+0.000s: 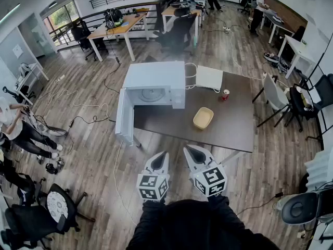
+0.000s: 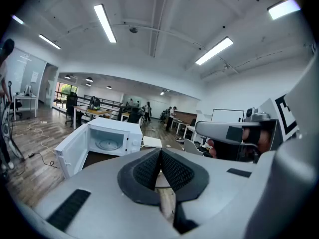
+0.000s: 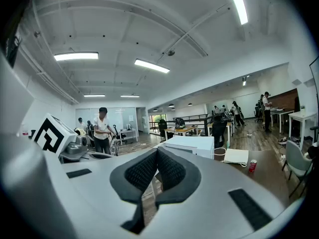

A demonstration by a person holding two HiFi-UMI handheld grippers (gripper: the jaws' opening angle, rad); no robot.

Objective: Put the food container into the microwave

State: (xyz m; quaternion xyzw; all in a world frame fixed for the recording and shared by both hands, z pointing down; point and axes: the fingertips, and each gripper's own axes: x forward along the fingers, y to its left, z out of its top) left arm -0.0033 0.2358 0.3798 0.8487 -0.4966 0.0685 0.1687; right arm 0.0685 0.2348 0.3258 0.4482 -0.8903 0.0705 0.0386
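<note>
The food container, a shallow yellow tub, sits on the dark table to the right of the white microwave. The microwave's door hangs wide open, showing the glass plate inside. Both grippers are held in the air short of the table's near edge. My left gripper is shut and empty, pointing toward the microwave. My right gripper is also shut and empty, and sees the microwave from its side. Neither gripper view shows the container.
A red can and a flat white box stand on the table behind the container. A grey chair is at the table's right end. Cables trail on the wooden floor, and people are about the room.
</note>
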